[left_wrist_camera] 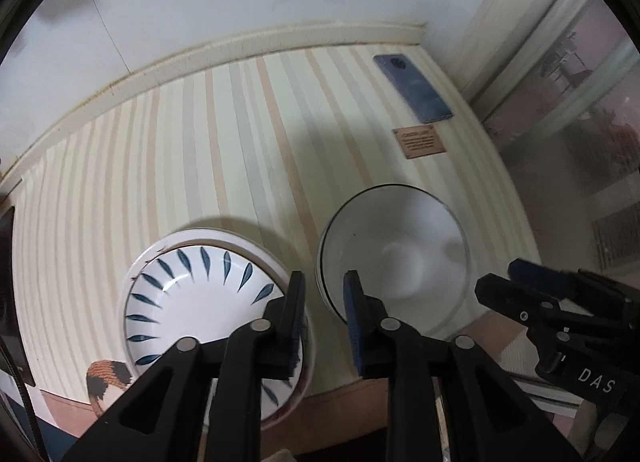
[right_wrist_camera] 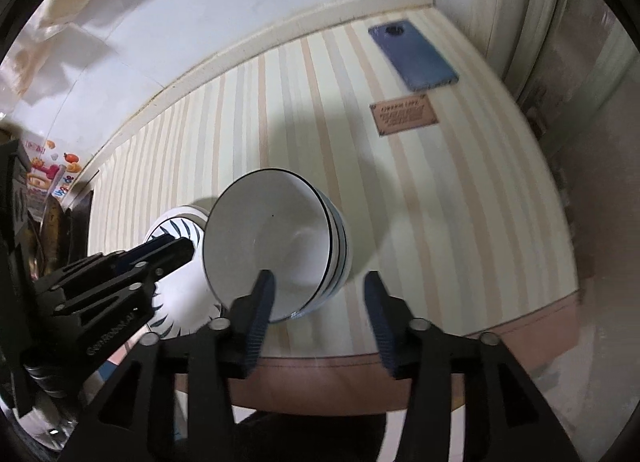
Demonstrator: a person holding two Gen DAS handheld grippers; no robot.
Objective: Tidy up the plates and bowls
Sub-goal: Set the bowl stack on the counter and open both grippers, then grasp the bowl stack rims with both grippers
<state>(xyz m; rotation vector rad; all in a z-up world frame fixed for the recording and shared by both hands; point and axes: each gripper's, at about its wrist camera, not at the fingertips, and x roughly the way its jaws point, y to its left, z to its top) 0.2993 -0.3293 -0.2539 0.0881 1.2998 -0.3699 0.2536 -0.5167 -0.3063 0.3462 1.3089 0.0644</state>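
On the striped worktop (left_wrist_camera: 224, 149), near its front edge, two groups of dishes are sitting side by side: a leaf-patterned bowl (left_wrist_camera: 200, 294) nested in a white plate (left_wrist_camera: 224, 236) on your left, and a stack of plain white bowls (left_wrist_camera: 396, 246) with dark rims on your right. Your left tool (left_wrist_camera: 322, 294) is hovering with its jaws parted, released and holding nothing; one finger is lying over the right rim of the leaf-patterned bowl, the other over the left rim of the white stack, so the gap between the two groups is falling between the fingers. Your right tool (right_wrist_camera: 318, 294) is likewise spread wide and gripping nothing; its left finger is overlapping the near rim of the stack of plain white bowls (right_wrist_camera: 276, 242), its right finger is over bare worktop (right_wrist_camera: 440, 201) beside the stack. Whether either finger is touching a rim cannot be told.

The near part of the leaf-patterned bowl (right_wrist_camera: 172, 229) is being hidden by the tool fingers, and the number of bowls in the stack is hard to make out. Farther back, well apart from the dishes, a blue phone (left_wrist_camera: 414, 87) is lying face down near the corner, with a small brown card (left_wrist_camera: 420, 141) just in front of it; the card's print is too blurred to read.
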